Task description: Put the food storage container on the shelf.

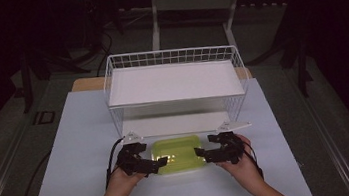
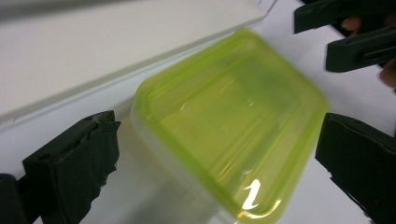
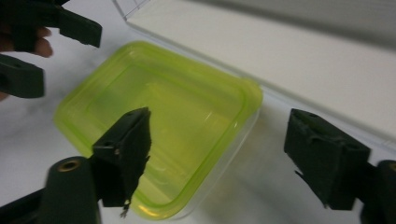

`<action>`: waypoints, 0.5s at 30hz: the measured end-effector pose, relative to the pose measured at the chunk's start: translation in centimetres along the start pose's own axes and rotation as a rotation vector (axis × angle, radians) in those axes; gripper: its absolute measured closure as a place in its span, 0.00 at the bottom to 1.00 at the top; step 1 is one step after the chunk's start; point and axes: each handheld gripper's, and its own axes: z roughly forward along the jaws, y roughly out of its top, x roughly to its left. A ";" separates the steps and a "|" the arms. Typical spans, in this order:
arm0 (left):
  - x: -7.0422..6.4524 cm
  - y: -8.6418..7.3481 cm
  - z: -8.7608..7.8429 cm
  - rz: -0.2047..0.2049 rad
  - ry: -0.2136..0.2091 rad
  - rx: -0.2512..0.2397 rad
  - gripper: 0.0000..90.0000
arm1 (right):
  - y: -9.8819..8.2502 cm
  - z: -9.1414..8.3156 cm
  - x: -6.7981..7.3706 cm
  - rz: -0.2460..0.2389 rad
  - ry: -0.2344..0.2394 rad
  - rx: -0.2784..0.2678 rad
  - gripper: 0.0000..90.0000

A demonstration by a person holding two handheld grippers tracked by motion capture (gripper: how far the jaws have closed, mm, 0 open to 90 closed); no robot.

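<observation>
I am bringing both tongs in on a green-lidded box lying on the worktop, just in front of a wire rack. The left tongs are standing apart, straddling its near-left corner. The right tongs are gaping wide around the opposite end, pads not pressing it.
</observation>
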 end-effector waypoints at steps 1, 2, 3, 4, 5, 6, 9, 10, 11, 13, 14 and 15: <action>0.0 0.0 0.0 0.000 0.000 0.000 0.00 | 0.0 0.0 0.0 0.000 0.000 0.000 0.26; 0.0 0.0 0.0 0.000 0.000 0.000 0.00 | -0.1 0.1 0.0 0.013 0.004 0.008 0.26; 0.1 -0.4 0.1 -0.012 0.013 0.006 0.10 | -0.4 0.3 0.0 0.017 -0.003 0.025 0.31; 0.2 -0.6 0.1 -0.032 0.026 0.007 0.12 | -0.4 0.4 0.0 0.014 -0.011 0.031 0.32; 0.5 -0.7 0.1 -0.055 0.031 0.014 0.16 | -0.5 0.5 0.0 0.013 -0.013 0.037 0.34; 0.5 -0.7 0.1 -0.055 0.031 0.014 0.18 | -0.6 0.6 0.0 0.017 -0.013 0.046 0.34; 0.9 -1.0 0.0 -0.088 0.033 0.016 0.34 | -0.7 0.8 0.2 0.022 -0.020 0.060 0.37; 1.0 -1.2 -0.1 -0.094 0.046 0.005 0.34 | -0.7 0.8 0.2 0.022 -0.020 0.060 0.37; 1.4 -1.2 -0.2 -0.107 0.043 0.007 0.44 | -0.8 0.9 0.3 0.022 -0.018 0.070 0.38; 1.7 -1.3 -0.2 -0.129 0.030 0.012 0.52 | -0.8 1.1 0.3 0.028 -0.014 0.083 0.41; 1.7 -1.3 -0.2 -0.129 0.030 0.012 0.54 | -0.8 1.1 0.3 0.028 -0.014 0.083 0.41; 2.0 -1.4 -0.2 -0.145 0.008 0.022 0.56 | -0.9 1.3 0.3 0.035 -0.019 0.091 0.44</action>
